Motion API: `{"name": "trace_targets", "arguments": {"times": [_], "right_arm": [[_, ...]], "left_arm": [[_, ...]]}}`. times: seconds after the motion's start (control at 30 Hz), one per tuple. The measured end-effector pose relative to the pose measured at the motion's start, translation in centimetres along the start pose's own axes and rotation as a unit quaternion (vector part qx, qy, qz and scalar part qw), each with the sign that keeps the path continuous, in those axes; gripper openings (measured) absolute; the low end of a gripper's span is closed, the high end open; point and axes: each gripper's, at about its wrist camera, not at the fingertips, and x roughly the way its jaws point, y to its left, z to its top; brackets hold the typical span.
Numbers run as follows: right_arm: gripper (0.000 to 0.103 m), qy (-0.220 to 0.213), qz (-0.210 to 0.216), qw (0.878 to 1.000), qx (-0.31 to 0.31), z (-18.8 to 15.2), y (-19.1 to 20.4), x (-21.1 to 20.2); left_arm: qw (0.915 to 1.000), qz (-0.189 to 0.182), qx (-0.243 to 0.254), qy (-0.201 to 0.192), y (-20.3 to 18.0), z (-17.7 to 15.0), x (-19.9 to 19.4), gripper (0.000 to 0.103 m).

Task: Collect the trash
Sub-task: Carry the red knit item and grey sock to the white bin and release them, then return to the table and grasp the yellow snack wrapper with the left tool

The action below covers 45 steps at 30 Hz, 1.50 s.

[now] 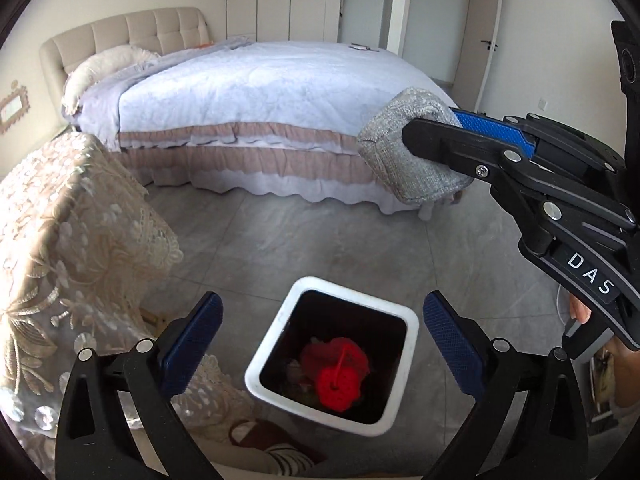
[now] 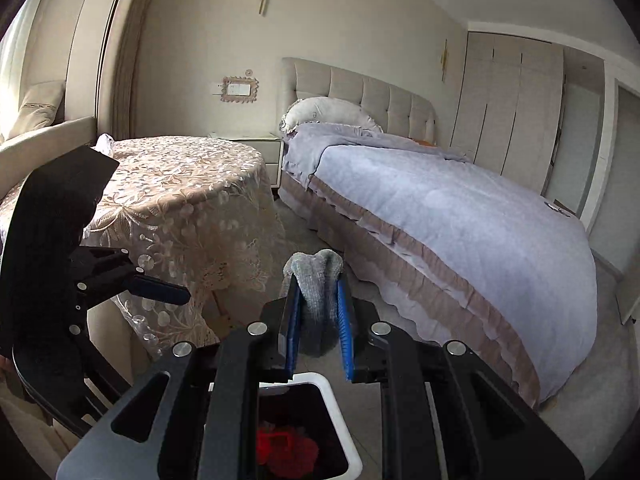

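Note:
A white square trash bin (image 1: 408, 322) with a dark inside stands on the grey tiled floor, holding a red knitted piece (image 1: 338, 376). My left gripper (image 1: 320, 344) is open and empty, its fingers either side of the bin from above. My right gripper (image 1: 434, 120) is shut on a grey knitted cloth (image 1: 404, 148), held in the air to the right of and above the bin. In the right wrist view the cloth (image 2: 318, 276) sits between the blue pads (image 2: 344, 316), with the bin (image 2: 344, 420) below and the left gripper (image 2: 168, 294) at left.
A bed (image 1: 260, 92) with a pale blue cover fills the back. A round table with a lace cloth (image 1: 60, 240) stands at left, close to the bin. A nightstand (image 2: 260, 152) is beside the bed. A slipper (image 1: 272, 444) lies near the bin.

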Motion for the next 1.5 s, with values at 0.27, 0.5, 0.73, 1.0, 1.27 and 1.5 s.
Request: {"name": "trace_targets", "arguments": {"times": [0.27, 0.5, 0.73, 1.0, 1.27, 1.5], "right_arm": [[0.019, 0.023, 0.028, 0.999, 0.012, -1.8, 0.1, 1.9], [0.02, 0.061, 0.062, 0.996, 0.006, -5.0, 1.2, 3.7], [0.044, 0.09, 0.071, 0.993, -0.011, -7.5, 2.0, 4.6], [0.099, 0.075, 0.064, 0.995, -0.018, -7.1, 2.0, 4.7], [0.099, -0.014, 0.078, 0.997, 0.002, -1.8, 1.3, 2.8], [0.099, -0.065, 0.102, 0.993, -0.011, 2.9, 2.8, 3.3]], "left_arm": [[0.9971, 0.04, -0.042, -0.05, 2.9, 0.9, -2.8, 0.098], [0.9953, 0.05, -0.058, -0.059, 4.2, 1.3, -3.2, 0.098], [0.9956, 0.049, -0.054, -0.058, 4.2, 1.1, -2.7, 0.098], [0.9947, 0.052, -0.059, -0.067, 4.5, 0.8, -3.1, 0.098], [0.9884, 0.077, -0.085, -0.1, 6.9, 0.8, -6.0, 0.098], [0.9794, 0.114, -0.11, -0.126, 10.2, 0.3, -9.4, 0.098]]}}
